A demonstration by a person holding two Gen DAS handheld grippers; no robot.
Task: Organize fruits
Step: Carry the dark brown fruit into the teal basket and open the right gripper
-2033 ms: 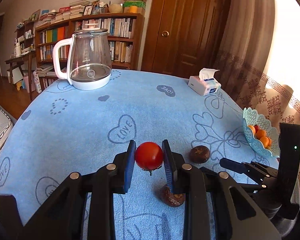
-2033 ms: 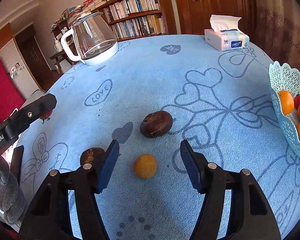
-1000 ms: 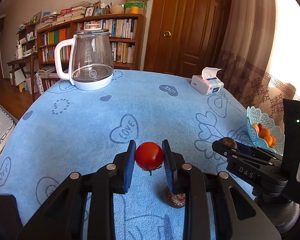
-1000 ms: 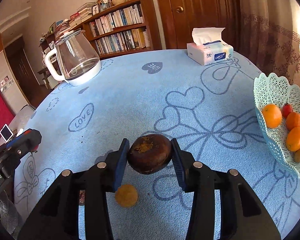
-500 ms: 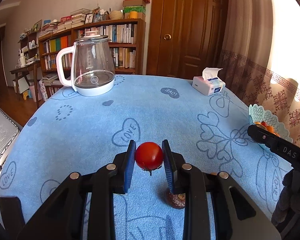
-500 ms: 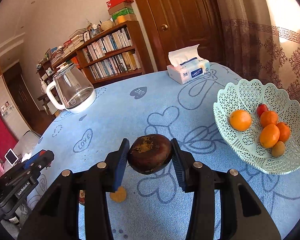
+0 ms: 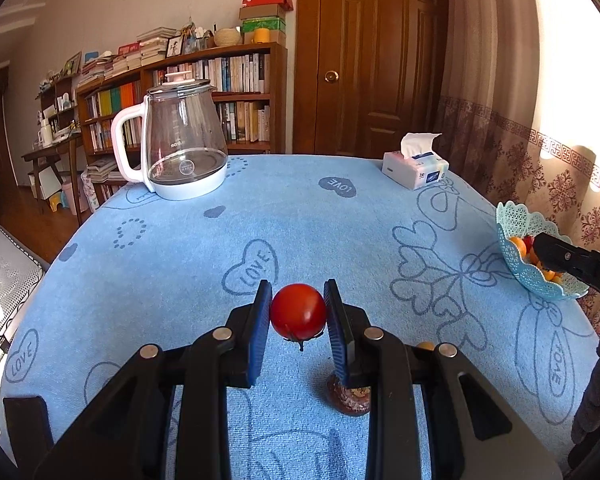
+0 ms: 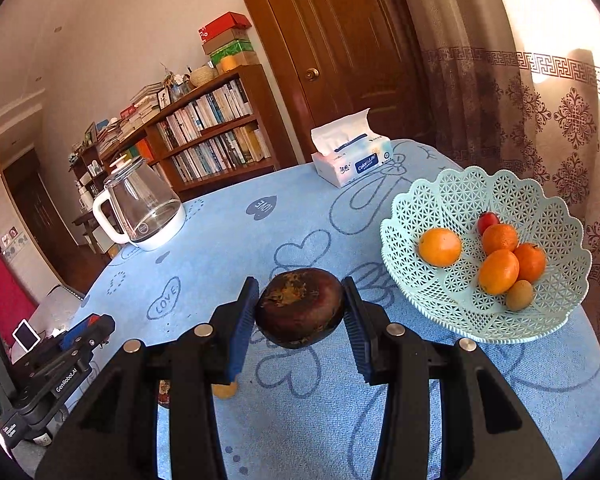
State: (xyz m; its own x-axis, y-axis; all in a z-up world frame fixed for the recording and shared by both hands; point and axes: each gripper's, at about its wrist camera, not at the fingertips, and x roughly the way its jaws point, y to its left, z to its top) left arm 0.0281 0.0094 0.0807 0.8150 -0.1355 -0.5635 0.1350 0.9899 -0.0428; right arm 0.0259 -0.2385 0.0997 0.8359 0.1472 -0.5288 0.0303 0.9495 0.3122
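Observation:
My left gripper point(image 7: 298, 318) is shut on a red tomato point(image 7: 298, 316), held above the blue tablecloth. Under its right finger a dark brown fruit point(image 7: 350, 398) lies on the cloth, and a small orange fruit point(image 7: 425, 346) peeks out beside it. My right gripper point(image 8: 300, 314) is shut on a dark brown round fruit point(image 8: 300, 312), lifted just left of the pale green lattice basket point(image 8: 440, 200). The basket holds several oranges point(image 8: 440, 247), a red fruit point(image 8: 487, 221) and a kiwi point(image 8: 519, 295). The small orange fruit point(image 8: 225, 390) lies below the right gripper's left finger.
A glass kettle point(image 7: 182, 152) with a white handle stands at the table's far left. A tissue box point(image 7: 415, 168) sits far right near the door. The basket point(image 7: 512, 222) is at the table's right edge by the curtain. A gloved hand point(image 7: 598, 392) shows at lower right.
My right gripper has carried the dark brown fruit up and rightward, close to the basket. The left gripper has held the tomato nearly still.

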